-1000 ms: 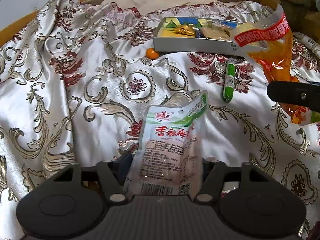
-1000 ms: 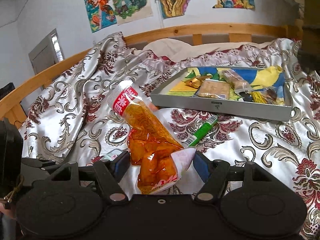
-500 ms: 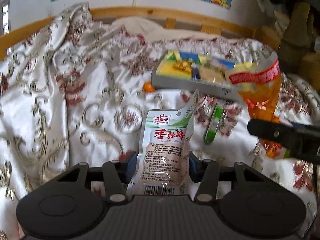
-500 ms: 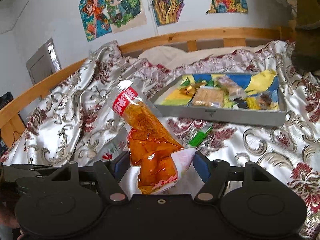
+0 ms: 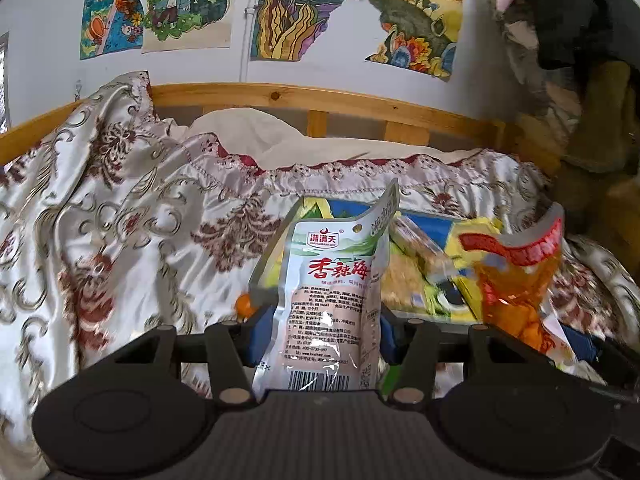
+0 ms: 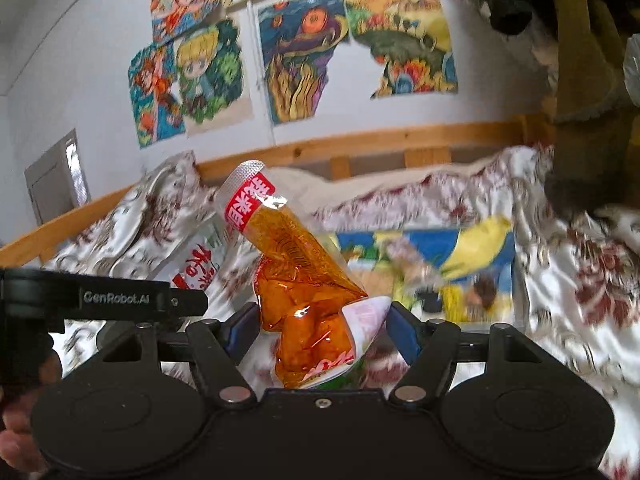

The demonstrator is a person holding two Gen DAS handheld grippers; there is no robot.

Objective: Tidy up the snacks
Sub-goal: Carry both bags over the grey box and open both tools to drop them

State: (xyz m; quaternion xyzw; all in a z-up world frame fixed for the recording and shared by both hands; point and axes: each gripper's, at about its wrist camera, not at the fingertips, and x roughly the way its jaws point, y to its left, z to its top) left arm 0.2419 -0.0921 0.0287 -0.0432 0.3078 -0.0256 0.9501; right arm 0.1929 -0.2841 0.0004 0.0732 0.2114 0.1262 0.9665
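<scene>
A: What is seen at the left, and what is grasped there?

B: A satin bedspread [image 5: 120, 208] with dark red flowers is spread over the bed; a wooden rail [image 5: 280, 98] is seen behind it, and drawn posters [image 5: 168, 4] are fixed to the wall; the left hand-held gripper [image 5: 320, 330] is clenched on a white and green snack pouch [image 5: 332, 304], which is held upright between the blue pads; a small orange ball [image 5: 243, 305] is partly hidden just left of the pouch.

A: And further right?

B: A grey tray [image 5: 424, 276] with a bright picture lining is laid on the bedspread behind the pouch, and its left part is blocked by it; several wrapped snacks are seen inside, blurred; an orange snack packet [image 6: 304, 292] with a red band is gripped by the right hand-held gripper [image 6: 320, 330] and is tilted to the left; the tray [image 6: 516, 280] is partly covered by it in the right wrist view; the body of the left tool, marked GenRobot.AI, is seen at that view's left edge; dark clothes [image 6: 580, 80] are hung at the far right.
</scene>
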